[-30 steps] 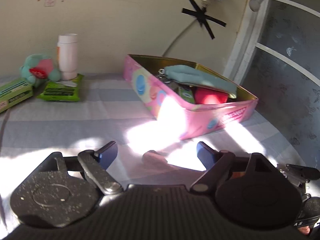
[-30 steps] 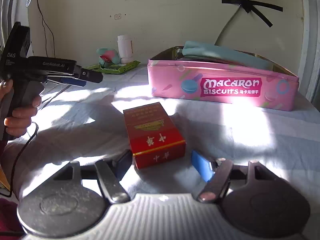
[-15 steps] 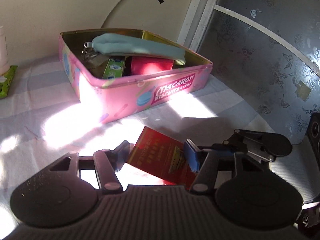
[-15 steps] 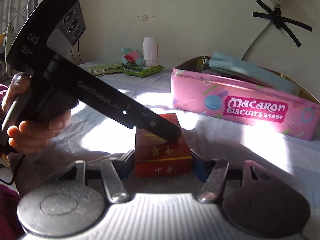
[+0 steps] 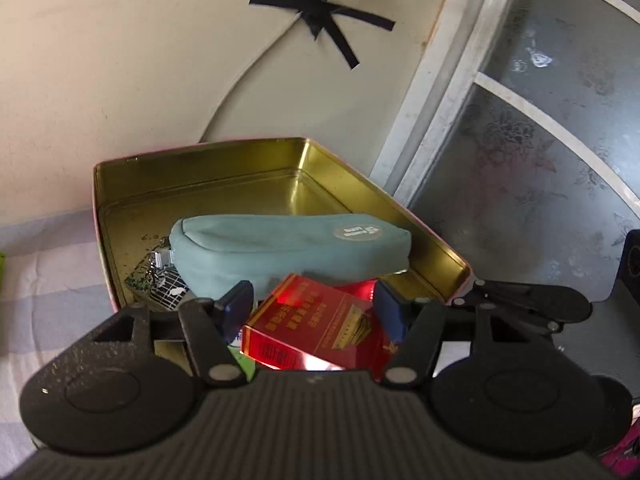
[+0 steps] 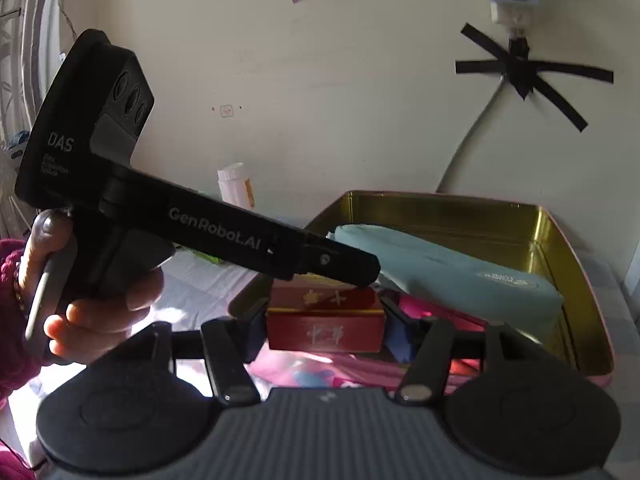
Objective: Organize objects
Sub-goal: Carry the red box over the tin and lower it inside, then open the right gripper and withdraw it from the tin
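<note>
A red box (image 5: pixel 316 320) hangs over the near corner of the pink tin (image 5: pixel 200 152) with its gold inside. My right gripper (image 6: pixel 326 334) is shut on the red box (image 6: pixel 324 332), pads on its two sides. My left gripper (image 5: pixel 312 312) straddles the same box at an angle; its jaws are opening and the left pad stands a little off the box. A teal pouch (image 5: pixel 288 248) lies in the tin behind the box. In the right wrist view the tin's rim (image 6: pixel 440 196) and the pouch (image 6: pixel 440 276) show too.
A hand (image 6: pixel 100 312) holds the left tool's black housing (image 6: pixel 216 224), which crosses over the box. Keys (image 5: pixel 160 276) lie in the tin beside the pouch. A white bottle (image 6: pixel 236 184) stands by the wall. A frosted glass door (image 5: pixel 540 160) borders the right.
Both grippers closed around the red box on the cloth, then rose and travelled with it toward the wall until it hung over the tin. The left jaws have since widened slightly.
</note>
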{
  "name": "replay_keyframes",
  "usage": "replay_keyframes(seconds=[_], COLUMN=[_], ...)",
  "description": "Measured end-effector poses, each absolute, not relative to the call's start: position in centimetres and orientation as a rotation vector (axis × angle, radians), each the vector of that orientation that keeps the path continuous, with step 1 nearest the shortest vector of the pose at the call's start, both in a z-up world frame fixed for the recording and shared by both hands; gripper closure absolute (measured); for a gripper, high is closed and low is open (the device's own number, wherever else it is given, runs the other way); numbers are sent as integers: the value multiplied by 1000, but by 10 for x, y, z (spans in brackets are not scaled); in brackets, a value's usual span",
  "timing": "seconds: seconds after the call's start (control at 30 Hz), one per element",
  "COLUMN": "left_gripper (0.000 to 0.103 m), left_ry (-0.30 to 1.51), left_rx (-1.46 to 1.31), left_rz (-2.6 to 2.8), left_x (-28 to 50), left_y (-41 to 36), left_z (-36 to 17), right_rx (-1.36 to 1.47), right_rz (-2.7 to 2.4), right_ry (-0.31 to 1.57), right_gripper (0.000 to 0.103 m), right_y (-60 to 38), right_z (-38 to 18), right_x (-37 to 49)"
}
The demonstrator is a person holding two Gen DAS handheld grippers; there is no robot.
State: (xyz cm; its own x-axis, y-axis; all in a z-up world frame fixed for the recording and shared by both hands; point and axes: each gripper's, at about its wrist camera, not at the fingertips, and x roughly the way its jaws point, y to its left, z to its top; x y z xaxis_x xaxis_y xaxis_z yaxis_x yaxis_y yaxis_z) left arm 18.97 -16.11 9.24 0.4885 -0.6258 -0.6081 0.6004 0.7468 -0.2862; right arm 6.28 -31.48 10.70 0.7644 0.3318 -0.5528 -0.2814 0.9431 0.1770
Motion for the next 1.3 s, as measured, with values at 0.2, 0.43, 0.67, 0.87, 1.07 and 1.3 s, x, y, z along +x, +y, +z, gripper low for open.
replay_keyframes(seconds=[0.2, 0.43, 0.67, 0.87, 1.07, 1.3], left_gripper=[36, 29, 29, 29, 28, 28], left_ry=[768, 751, 667, 537, 487, 527], left_rx=[-26, 14, 55, 118, 148, 206], left_rz=[-699, -641, -569, -545, -505, -430], left_x=[231, 238, 191, 125, 72, 46], left_y=[-181, -189, -172, -159, -144, -124], left_z=[77, 73, 88, 102, 95, 71], right_rx=[32, 112, 107, 143, 217, 281], right_rz=[248, 198, 154, 122, 90, 70], right_ry=[660, 666, 581, 484, 449, 510], right_gripper=[46, 37, 37, 37, 37, 37], right_y=[-330, -348, -346, -342, -343, -323], right_z=[93, 80, 87, 97, 83, 52], right_x=[115, 135, 86, 24, -24, -55])
